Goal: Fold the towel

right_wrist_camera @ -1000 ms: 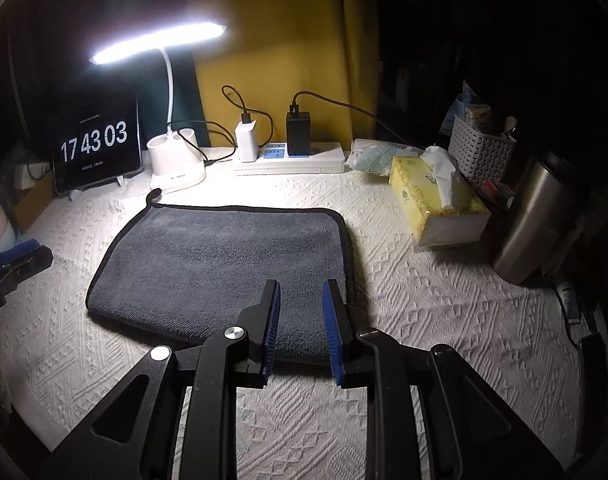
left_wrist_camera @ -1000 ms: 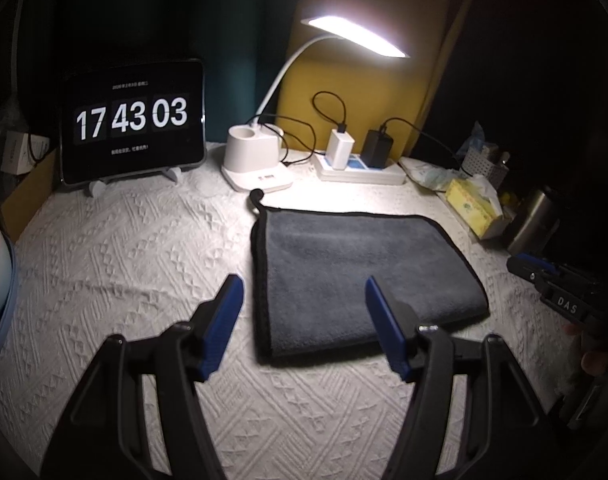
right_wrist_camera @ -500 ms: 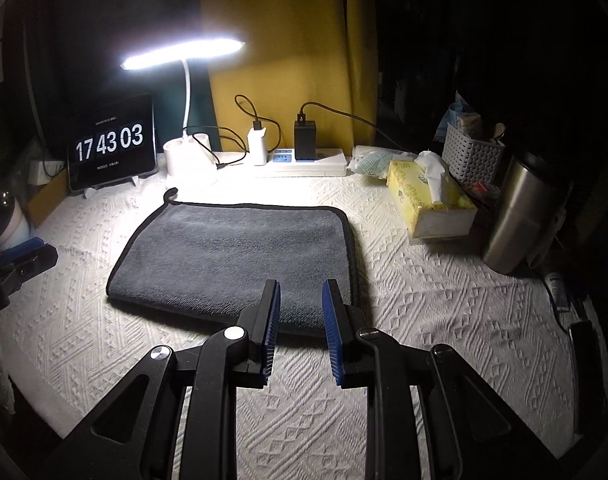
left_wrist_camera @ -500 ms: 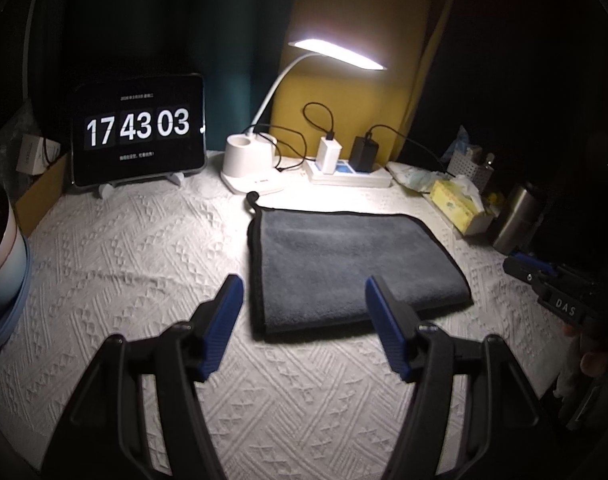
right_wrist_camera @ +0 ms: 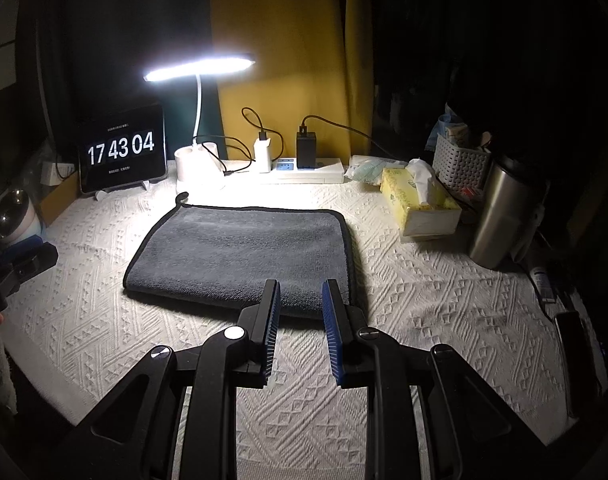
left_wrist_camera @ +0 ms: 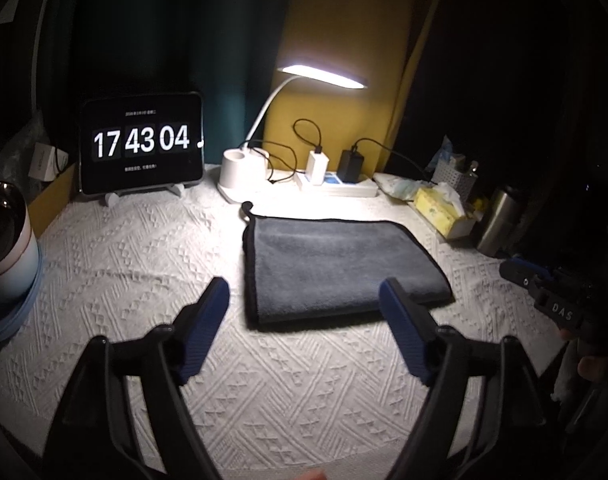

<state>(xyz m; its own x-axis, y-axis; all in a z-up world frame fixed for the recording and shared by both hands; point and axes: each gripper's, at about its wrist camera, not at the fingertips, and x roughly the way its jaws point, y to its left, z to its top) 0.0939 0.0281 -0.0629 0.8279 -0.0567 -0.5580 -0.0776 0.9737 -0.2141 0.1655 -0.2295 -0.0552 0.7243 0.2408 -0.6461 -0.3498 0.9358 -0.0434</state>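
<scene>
A grey towel [left_wrist_camera: 336, 264] with black trim lies folded flat on the white textured tablecloth [left_wrist_camera: 123, 264]; it also shows in the right wrist view [right_wrist_camera: 243, 256]. My left gripper [left_wrist_camera: 304, 304] is wide open and empty, held above the cloth just in front of the towel's near edge. My right gripper [right_wrist_camera: 301, 300] has its jaws a small gap apart with nothing between them, held above the towel's near right corner. The right gripper shows at the right edge of the left wrist view [left_wrist_camera: 544, 292], and the left gripper at the left edge of the right wrist view [right_wrist_camera: 15, 260].
At the back stand a tablet clock [right_wrist_camera: 121, 154], a lit desk lamp [right_wrist_camera: 195, 160] and a power strip with chargers [right_wrist_camera: 299, 168]. A tissue box [right_wrist_camera: 420, 200], a basket [right_wrist_camera: 460, 168] and a steel flask [right_wrist_camera: 500, 212] stand at the right. A cup [left_wrist_camera: 3, 232] stands at the left.
Both grippers have pulled back and up from the towel, which looks smaller and farther. The towel has not moved. The clock went from 03 to 04.
</scene>
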